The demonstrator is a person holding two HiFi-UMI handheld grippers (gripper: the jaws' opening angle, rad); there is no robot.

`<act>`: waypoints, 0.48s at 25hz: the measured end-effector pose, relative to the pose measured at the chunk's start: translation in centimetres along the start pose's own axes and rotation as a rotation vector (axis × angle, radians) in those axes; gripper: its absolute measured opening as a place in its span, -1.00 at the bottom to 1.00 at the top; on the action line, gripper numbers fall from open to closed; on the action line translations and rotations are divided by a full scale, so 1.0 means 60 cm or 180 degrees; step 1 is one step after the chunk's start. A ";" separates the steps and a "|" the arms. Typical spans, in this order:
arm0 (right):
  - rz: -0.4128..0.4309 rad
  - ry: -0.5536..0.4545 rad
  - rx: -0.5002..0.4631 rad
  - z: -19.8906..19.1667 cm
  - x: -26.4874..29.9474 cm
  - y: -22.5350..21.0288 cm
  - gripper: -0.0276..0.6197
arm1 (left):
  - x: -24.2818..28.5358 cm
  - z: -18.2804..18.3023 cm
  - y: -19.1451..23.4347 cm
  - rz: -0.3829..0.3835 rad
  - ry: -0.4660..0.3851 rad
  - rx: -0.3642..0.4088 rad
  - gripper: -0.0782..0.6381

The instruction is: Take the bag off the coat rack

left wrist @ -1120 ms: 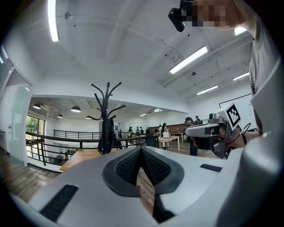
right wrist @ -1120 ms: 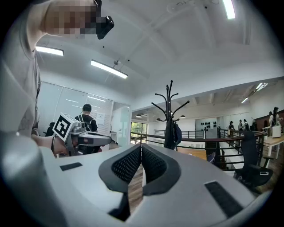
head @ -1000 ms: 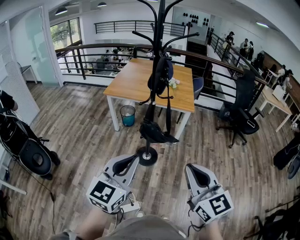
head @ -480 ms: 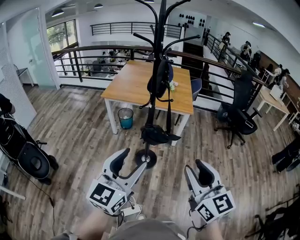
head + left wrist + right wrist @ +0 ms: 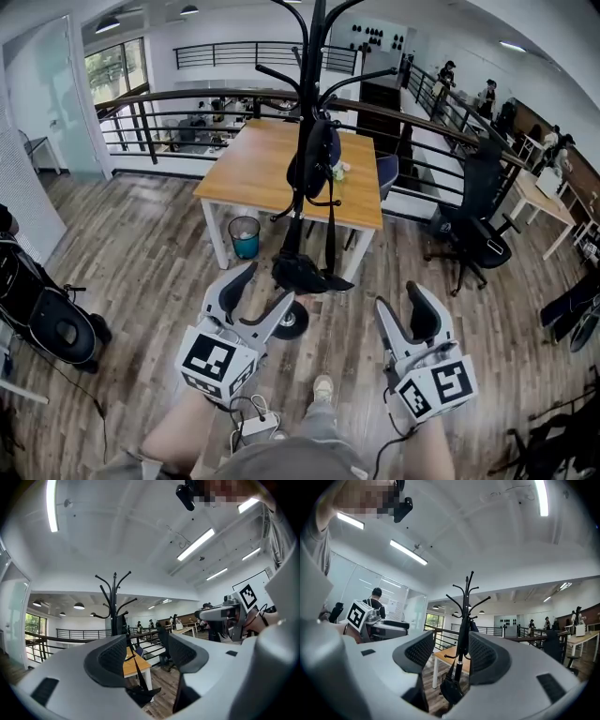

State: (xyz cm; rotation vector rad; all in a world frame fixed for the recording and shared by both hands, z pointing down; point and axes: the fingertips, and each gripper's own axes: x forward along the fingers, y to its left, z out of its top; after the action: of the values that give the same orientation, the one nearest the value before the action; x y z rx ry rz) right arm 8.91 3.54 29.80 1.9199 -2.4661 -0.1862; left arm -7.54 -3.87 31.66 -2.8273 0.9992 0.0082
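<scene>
Jaws opening wide, empty, on left gripper (image 5: 262, 291) and right gripper (image 5: 403, 305); both well short of bag (image 5: 302, 270). Strap (image 5: 331, 216) hooked on coat rack (image 5: 312, 84): sideways pull without lifting could topple rack.

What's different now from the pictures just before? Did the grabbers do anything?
Both grabbers did. The left gripper and the right gripper had their jaws shut before; now both sets are opening, with nothing between them. They have also lifted a little toward the coat rack, and a shoe has stepped into view. The black bag still hangs on the rack, untouched.
</scene>
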 end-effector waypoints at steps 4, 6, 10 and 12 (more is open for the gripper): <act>0.0081 0.0036 0.0059 -0.020 0.054 -0.027 -0.19 | 0.042 -0.015 0.021 0.0044 0.0079 -0.0044 0.02; 0.0139 0.0049 0.0085 -0.029 0.084 -0.044 -0.19 | 0.068 -0.022 0.034 0.0099 0.0105 -0.0028 0.02; 0.0268 0.0084 0.0120 -0.050 0.145 -0.085 -0.19 | 0.130 -0.037 0.061 0.0203 0.0161 -0.0003 0.02; 0.0344 0.0092 0.0131 -0.058 0.179 -0.106 -0.19 | 0.164 -0.044 0.077 0.0256 0.0189 0.0021 0.02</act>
State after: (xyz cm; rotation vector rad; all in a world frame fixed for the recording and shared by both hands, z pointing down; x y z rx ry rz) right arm 12.67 -8.68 31.95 1.7843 -2.5657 -0.1065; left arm -2.87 -13.92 33.15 -2.7948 1.1229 -0.0707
